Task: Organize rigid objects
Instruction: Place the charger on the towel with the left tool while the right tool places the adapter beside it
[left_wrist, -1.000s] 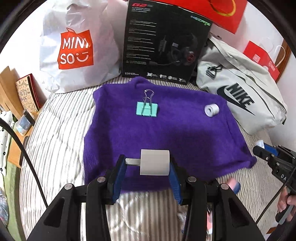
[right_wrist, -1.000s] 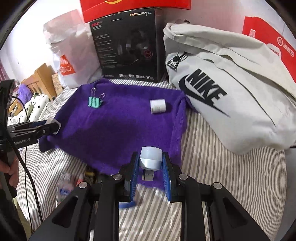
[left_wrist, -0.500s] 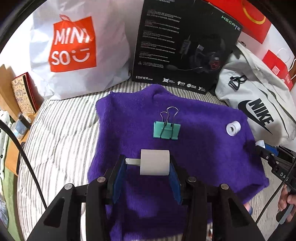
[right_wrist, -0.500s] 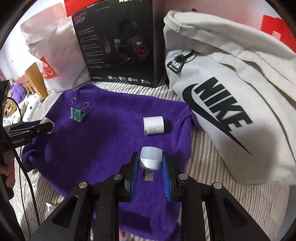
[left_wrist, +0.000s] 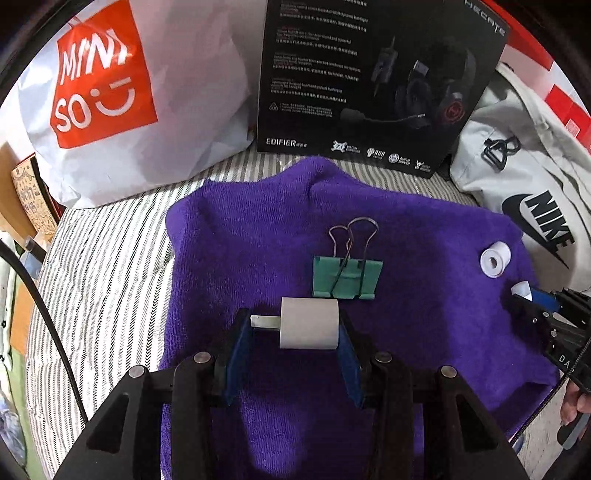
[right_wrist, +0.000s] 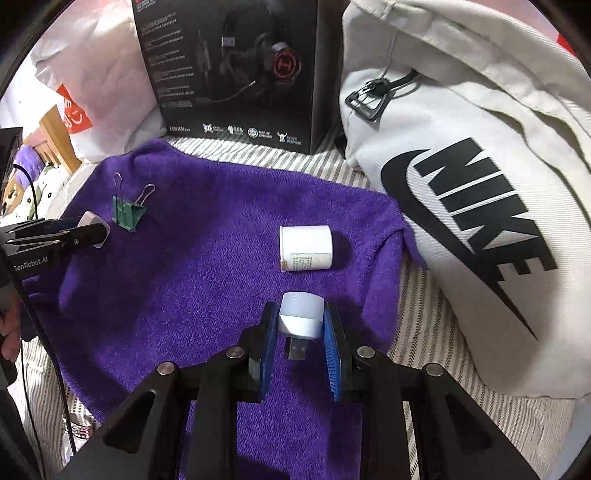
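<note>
A purple towel lies on a striped bed. On it rest a green binder clip and a white roll on its side. My left gripper is shut on a white plug block with a prong sticking out to the left, just short of the clip. My right gripper is shut on a small white USB plug, its metal connector pointing back, just short of the roll. Each gripper shows at the edge of the other view.
A black headset box stands behind the towel. A white Miniso bag is at the back left and a grey Nike bag lies to the right. Striped bedding surrounds the towel. A hand shows at the left.
Both grippers have moved forward over the towel with their objects still held. The clip is now close in front of the left gripper, the roll close in front of the right.
</note>
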